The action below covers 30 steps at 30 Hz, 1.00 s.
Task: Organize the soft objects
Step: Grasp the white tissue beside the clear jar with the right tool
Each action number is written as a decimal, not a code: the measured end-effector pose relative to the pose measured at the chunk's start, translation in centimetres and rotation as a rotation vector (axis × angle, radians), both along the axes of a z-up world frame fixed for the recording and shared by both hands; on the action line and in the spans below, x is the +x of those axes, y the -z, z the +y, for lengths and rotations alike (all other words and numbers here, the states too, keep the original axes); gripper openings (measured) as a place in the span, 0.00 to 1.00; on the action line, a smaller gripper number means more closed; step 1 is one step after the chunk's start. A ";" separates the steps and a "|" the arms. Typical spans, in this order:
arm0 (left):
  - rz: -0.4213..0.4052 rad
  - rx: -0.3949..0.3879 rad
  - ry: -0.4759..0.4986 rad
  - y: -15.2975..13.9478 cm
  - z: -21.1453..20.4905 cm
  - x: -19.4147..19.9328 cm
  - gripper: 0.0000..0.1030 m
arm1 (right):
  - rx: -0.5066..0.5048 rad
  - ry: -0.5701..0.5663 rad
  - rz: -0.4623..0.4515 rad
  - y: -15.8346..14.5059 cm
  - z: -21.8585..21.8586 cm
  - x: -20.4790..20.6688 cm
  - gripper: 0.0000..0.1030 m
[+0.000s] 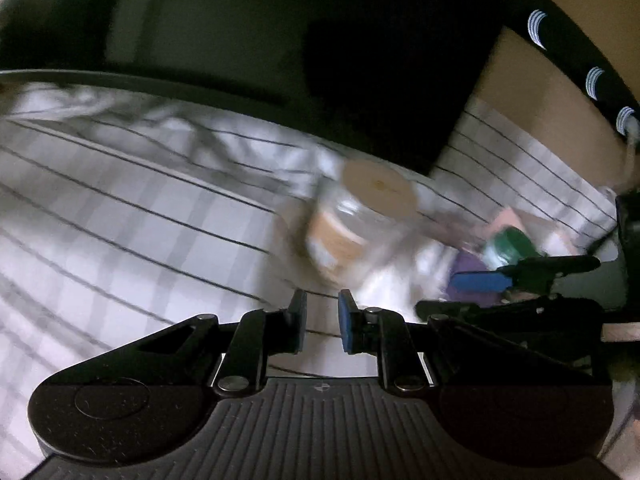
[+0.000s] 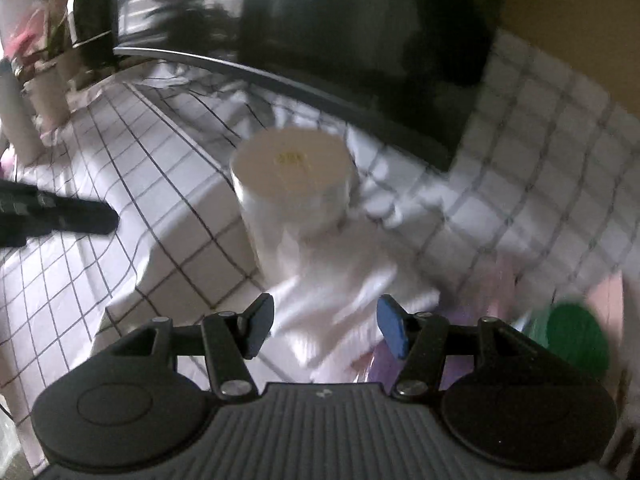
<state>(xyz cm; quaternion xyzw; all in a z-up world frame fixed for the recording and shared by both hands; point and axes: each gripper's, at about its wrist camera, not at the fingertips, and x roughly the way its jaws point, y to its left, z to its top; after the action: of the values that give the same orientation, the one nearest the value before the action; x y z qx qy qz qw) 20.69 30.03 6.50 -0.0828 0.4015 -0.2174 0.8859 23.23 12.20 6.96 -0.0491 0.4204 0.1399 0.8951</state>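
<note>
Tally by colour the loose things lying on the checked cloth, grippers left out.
White: 2, the lidded jar and the folded cloth
Green: 1, a round lid
Purple: 1, a blurred item
Pink: 1, a blurred item
Total: 5

1. The jar point(image 1: 356, 220) is smeared by motion blur in the left wrist view; its label cannot be read.
2. The green lid point(image 2: 576, 340) is blurred, and what it closes cannot be made out.
3. The white cloth point(image 2: 344, 280) is blurred, so its folds are lost.
4. The yellow print on the jar's lid point(image 2: 291, 158) is too small to be read.
</note>
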 end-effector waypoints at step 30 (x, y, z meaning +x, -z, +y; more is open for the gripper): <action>0.121 -0.019 -0.088 2.7 -0.9 0.3 0.22 | 0.049 0.073 -0.081 -0.1 -2.9 -2.0 0.57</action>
<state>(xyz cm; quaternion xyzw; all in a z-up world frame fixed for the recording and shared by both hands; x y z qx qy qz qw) 20.95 29.08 3.83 -0.1217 0.4481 -0.1768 0.8678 21.22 9.25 7.09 -0.0176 0.3818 0.1151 0.9169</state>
